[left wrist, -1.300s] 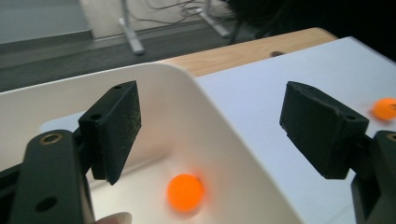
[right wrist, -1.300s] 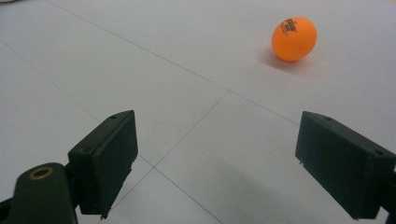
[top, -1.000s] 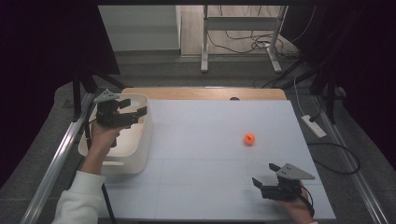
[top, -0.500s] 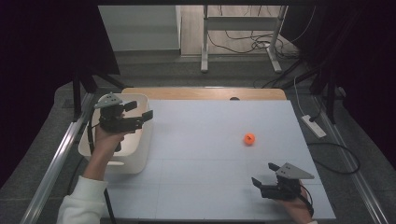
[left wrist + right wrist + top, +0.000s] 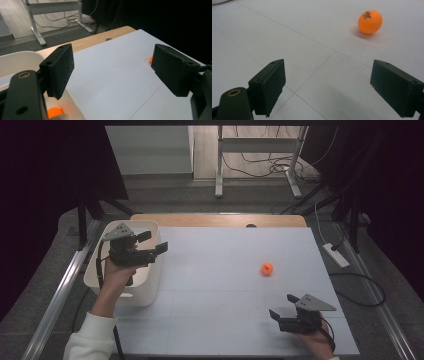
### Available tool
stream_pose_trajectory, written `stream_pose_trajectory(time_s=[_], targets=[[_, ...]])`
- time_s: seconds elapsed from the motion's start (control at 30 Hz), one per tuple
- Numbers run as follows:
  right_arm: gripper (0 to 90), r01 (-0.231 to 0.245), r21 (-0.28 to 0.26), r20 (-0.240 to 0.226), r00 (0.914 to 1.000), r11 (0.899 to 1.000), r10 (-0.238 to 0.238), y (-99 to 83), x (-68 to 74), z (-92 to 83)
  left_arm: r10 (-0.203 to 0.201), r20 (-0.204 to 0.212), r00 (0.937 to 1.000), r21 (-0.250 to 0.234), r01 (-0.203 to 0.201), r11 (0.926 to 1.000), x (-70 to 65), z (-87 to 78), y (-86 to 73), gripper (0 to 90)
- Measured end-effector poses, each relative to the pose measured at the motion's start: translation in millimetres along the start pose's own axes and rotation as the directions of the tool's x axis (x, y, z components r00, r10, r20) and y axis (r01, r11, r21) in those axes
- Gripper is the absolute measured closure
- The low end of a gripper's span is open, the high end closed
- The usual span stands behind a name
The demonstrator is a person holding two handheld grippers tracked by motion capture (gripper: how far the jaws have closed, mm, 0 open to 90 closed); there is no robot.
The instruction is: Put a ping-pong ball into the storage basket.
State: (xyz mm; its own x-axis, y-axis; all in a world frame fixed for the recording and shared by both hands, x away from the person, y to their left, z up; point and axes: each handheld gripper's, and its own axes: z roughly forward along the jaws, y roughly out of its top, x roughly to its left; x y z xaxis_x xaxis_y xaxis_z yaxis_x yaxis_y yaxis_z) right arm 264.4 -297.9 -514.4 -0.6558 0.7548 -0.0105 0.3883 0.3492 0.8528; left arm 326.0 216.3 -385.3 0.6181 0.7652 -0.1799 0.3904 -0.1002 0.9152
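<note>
An orange ping-pong ball (image 5: 267, 268) lies on the white table top (image 5: 215, 285), right of centre. The right gripper view has this ball (image 5: 370, 22) ahead and to the right of my open right gripper (image 5: 328, 75). That right gripper (image 5: 281, 305) rests low near the table's front right, empty. My left gripper (image 5: 153, 241) hovers open over the right rim of a white bin (image 5: 125, 297), jaws pointing right. In the left gripper view, a second orange ball (image 5: 55, 112) lies inside the bin (image 5: 20, 55), below the open left gripper (image 5: 112, 62).
The wooden table edge (image 5: 220, 220) runs along the back. Metal rails (image 5: 55, 295) flank the table on both sides. A power strip (image 5: 336, 255) and cables lie on the floor at the right. Desk legs (image 5: 219, 165) stand beyond the table.
My left gripper has drifted a little right and down, from over the bin toward its right rim. The right gripper and the ball on the table have stayed put.
</note>
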Motion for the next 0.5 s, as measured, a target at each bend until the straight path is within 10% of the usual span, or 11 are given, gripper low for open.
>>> stream_pose_trajectory(time_s=[0.5], targets=[[13.2,-0.008,0.001,0.012,0.9999,1.000,0.008,-1.7,-3.3,0.1,0.068,0.092,0.9934,-0.015,-0.067,0.9976,-29.3,11.7,2.4,19.5]])
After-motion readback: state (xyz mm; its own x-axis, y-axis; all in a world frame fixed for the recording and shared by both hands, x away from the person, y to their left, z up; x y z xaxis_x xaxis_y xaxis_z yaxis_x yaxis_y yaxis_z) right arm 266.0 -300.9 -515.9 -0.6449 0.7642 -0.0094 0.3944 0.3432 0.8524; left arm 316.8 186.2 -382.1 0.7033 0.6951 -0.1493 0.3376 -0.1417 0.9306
